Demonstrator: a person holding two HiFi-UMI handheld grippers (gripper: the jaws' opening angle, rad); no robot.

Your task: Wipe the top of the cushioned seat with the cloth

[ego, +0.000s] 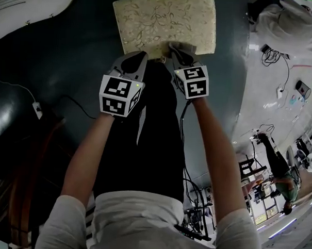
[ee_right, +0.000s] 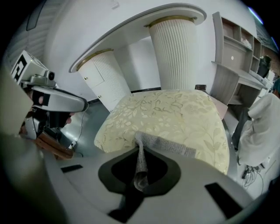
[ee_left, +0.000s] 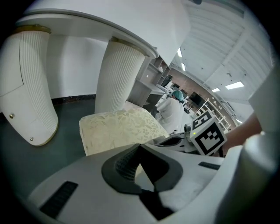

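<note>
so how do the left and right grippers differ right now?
Left gripper has its jaws shut on nothing; right gripper is shut on the grey cloth. Right reaches onto the cushioned seat; left sits at its near edge. Both point at the seat.

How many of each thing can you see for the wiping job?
cushioned seat: 1
cloth: 1
hand-held gripper: 2 (left hand-held gripper, right hand-held gripper)
Total: 4
</note>
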